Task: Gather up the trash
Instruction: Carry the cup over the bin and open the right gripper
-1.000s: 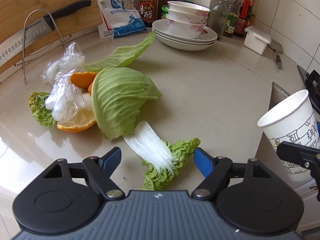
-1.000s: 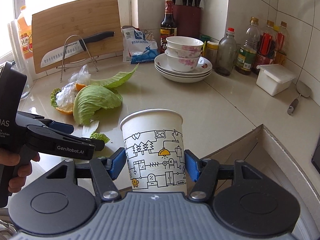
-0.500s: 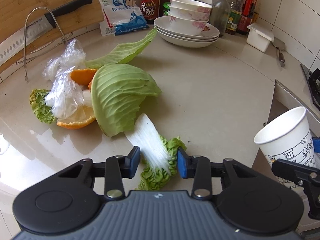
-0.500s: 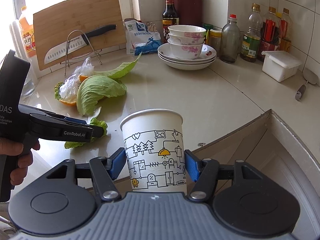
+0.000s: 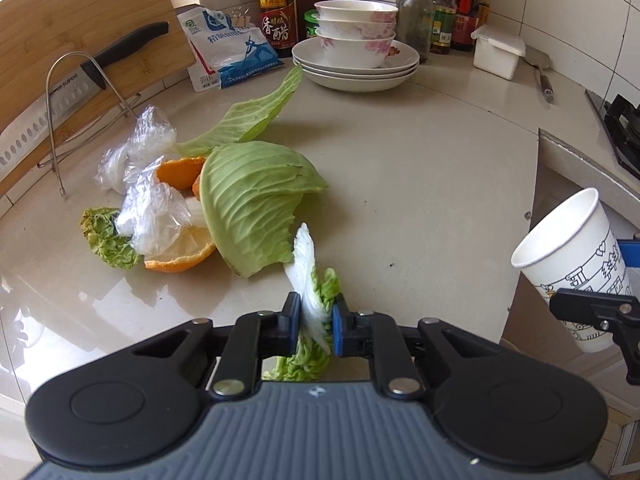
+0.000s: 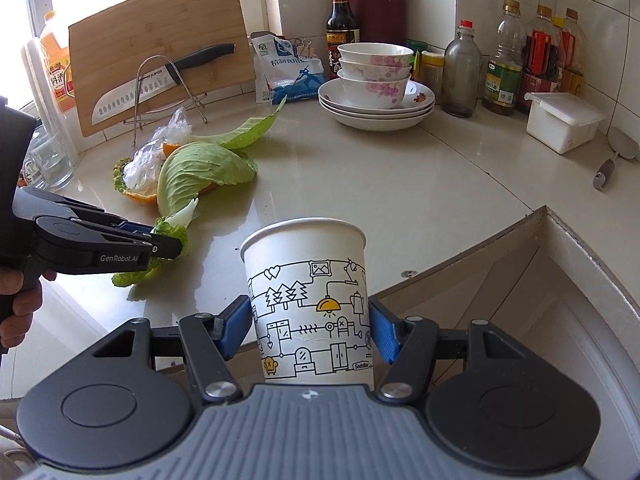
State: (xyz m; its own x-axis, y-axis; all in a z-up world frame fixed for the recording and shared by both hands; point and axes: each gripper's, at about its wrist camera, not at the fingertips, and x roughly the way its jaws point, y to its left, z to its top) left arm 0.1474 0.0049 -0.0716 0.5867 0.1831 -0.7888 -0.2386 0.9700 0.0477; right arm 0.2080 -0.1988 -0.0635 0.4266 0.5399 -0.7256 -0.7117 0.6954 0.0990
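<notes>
Napa leaf, lower centre of left view: pinched now, loose a second ago. Left gripper clamped on white stem. Right gripper grips paper cup, lower centre. Leaf ready for cup; scrap pile remains, left of frame.

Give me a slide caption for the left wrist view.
Left gripper pinches a napa cabbage leaf off the counter; paper cup waits at right.
</notes>
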